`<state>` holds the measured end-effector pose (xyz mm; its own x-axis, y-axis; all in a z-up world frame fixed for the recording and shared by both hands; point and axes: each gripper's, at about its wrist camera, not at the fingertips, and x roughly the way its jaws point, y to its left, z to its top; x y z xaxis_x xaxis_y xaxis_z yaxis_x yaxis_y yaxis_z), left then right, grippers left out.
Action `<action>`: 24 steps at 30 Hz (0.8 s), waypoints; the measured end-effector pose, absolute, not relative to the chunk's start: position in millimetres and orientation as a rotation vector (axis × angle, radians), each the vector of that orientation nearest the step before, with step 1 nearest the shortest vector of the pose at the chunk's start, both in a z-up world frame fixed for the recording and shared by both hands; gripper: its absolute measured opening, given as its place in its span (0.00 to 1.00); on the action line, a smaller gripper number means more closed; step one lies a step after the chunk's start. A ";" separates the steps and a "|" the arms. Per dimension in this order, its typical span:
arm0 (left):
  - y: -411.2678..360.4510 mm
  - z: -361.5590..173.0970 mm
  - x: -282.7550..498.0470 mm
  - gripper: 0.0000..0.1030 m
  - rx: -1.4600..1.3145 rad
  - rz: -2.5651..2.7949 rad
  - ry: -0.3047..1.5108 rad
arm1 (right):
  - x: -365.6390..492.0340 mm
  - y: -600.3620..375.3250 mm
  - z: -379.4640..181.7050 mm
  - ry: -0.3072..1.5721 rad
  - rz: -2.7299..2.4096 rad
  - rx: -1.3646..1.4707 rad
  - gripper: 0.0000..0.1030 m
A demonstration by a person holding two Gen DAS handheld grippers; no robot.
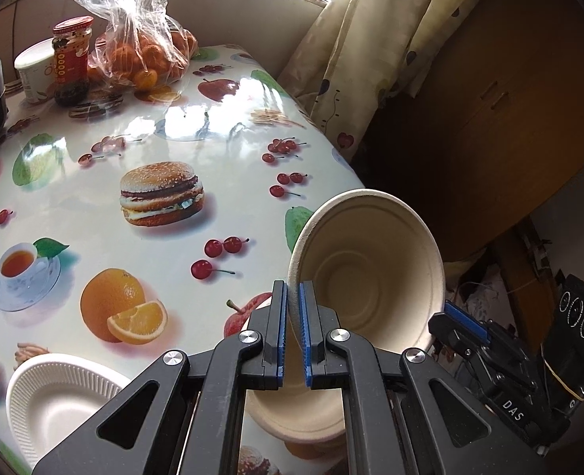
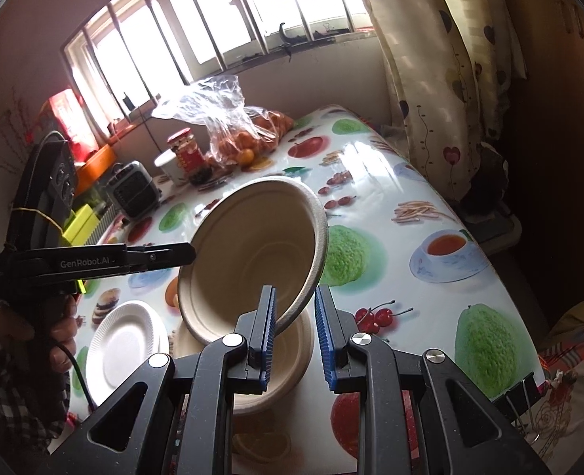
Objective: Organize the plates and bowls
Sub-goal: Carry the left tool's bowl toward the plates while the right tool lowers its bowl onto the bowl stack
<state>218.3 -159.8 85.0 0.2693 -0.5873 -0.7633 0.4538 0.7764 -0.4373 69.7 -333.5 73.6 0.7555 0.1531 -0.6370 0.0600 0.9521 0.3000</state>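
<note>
My left gripper (image 1: 293, 291) is shut on the rim of a beige paper bowl (image 1: 371, 265) and holds it tilted above the table. The same bowl (image 2: 252, 253) shows in the right wrist view, with my left gripper (image 2: 191, 253) at its left rim. My right gripper (image 2: 293, 297) is open; its fingers stand either side of the bowl's near rim without pinching it. A second beige bowl (image 1: 295, 411) sits on the table under the held one; it also shows in the right wrist view (image 2: 268, 372). A white paper plate (image 1: 58, 399) lies at the left, also in the right wrist view (image 2: 123, 340).
The table (image 1: 212, 126) has a glossy fruit-print cloth. At the far end stand a red-lidded jar (image 1: 71, 61), a white tub (image 1: 34, 71), a bag of oranges (image 1: 141, 47) and a small heater (image 2: 133, 188). A curtain (image 1: 355, 59) hangs at the table's right edge.
</note>
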 end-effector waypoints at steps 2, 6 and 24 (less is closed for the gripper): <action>-155.8 83.4 214.7 0.06 -0.142 -0.704 1.092 | 68.0 -330.6 71.3 0.720 0.054 0.316 0.20; -147.9 81.0 207.5 0.06 -0.143 -0.698 1.092 | 64.7 -325.1 66.3 0.731 0.065 0.323 0.20; -131.1 63.3 189.9 0.06 -0.157 -0.683 1.125 | 54.8 -311.3 48.3 0.775 0.077 0.328 0.20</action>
<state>189.9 -131.1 63.3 0.2530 -0.5762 -0.7771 0.4239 0.7881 -0.4463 54.8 -311.3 48.3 0.7143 0.1878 -0.6742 0.0517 0.9465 0.3185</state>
